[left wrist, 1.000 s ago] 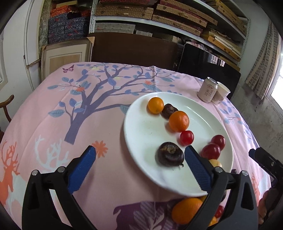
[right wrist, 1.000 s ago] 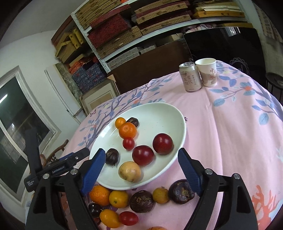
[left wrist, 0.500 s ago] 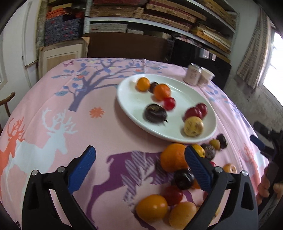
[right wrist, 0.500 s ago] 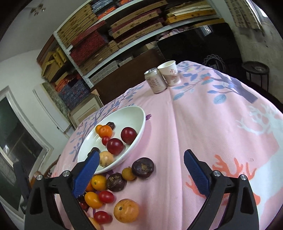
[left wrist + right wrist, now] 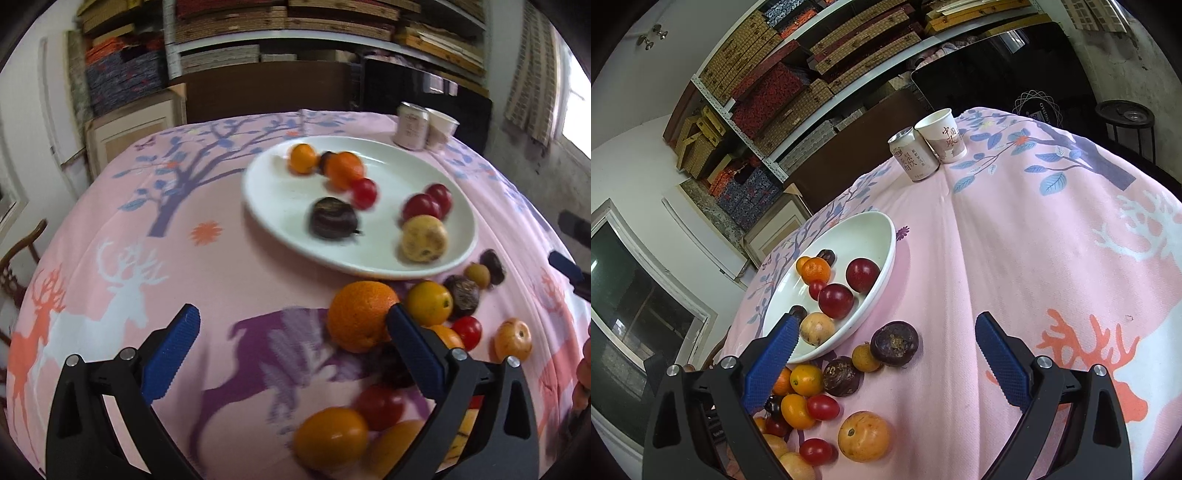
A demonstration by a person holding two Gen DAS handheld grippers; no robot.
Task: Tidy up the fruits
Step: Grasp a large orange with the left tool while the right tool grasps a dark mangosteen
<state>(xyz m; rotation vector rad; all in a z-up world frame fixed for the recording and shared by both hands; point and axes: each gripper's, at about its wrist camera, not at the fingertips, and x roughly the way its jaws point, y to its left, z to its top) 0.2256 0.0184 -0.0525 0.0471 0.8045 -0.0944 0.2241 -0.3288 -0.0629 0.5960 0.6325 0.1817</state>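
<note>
A white plate (image 5: 280, 218) on the pink tablecloth holds several fruits: oranges, red plums, a dark passion fruit (image 5: 332, 222) and a yellow one. Several loose fruits lie in front of the plate, among them a big orange (image 5: 360, 319). My left gripper (image 5: 291, 332) is open and empty, above the cloth, with its right finger beside the big orange. In the right wrist view the plate (image 5: 882, 266) is at the left, with the loose fruit pile (image 5: 827, 380) below it. My right gripper (image 5: 886, 339) is open and empty above a dark passion fruit (image 5: 894, 343).
A drink can (image 5: 914, 159) and a paper cup (image 5: 943, 136) stand together at the table's far side. Shelves with stacked boxes (image 5: 288, 33) line the wall behind. A wooden chair (image 5: 14, 266) is at the left edge.
Both grippers have pulled back from the plate toward the near table edge. The loose fruit pile has come into full view. Both stay open.
</note>
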